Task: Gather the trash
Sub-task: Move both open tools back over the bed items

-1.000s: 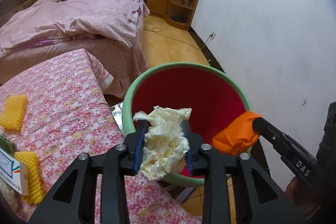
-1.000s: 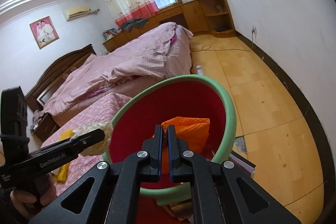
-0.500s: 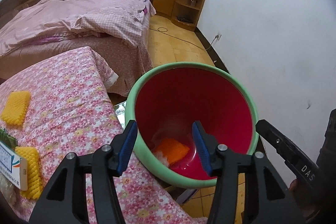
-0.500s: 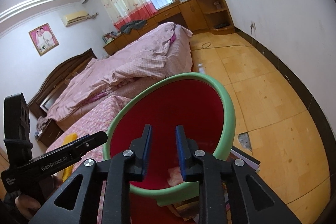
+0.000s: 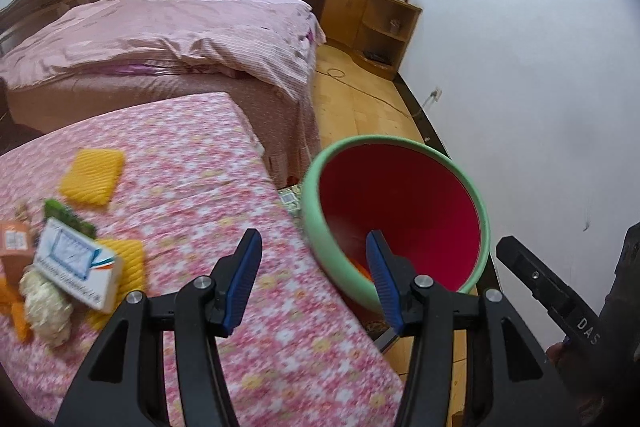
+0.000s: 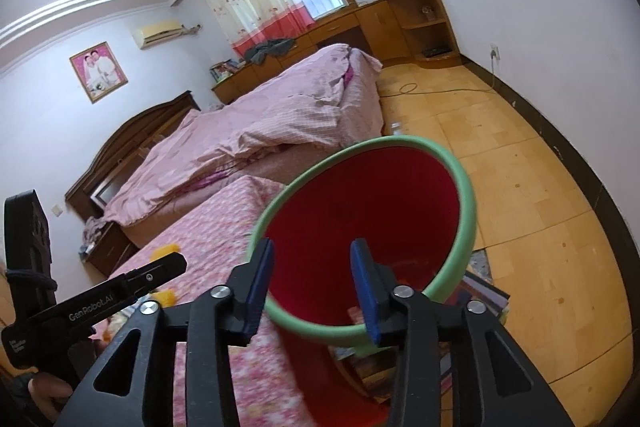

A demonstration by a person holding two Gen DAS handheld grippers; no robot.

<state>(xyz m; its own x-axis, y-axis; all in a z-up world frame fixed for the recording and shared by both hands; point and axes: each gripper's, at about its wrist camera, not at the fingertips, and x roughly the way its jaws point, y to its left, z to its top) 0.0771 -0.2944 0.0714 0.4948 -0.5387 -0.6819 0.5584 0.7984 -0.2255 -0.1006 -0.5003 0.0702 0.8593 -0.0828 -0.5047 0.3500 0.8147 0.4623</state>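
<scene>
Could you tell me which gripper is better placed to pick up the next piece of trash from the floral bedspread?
Left. The left gripper, open and empty, faces the yellow sponges and white box; the right gripper, jaws opening, faces the red bin.

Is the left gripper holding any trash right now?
No, the left gripper has nothing between its blue pads, only the flowered bedspread behind them.

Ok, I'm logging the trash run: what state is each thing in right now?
left gripper: open, empty.
right gripper: jaws opening, nothing between them.
bin: upright, orange scrap inside.
white box: lying on the floral cloth.
crumpled tissue: on the cloth, uncollected.
</scene>
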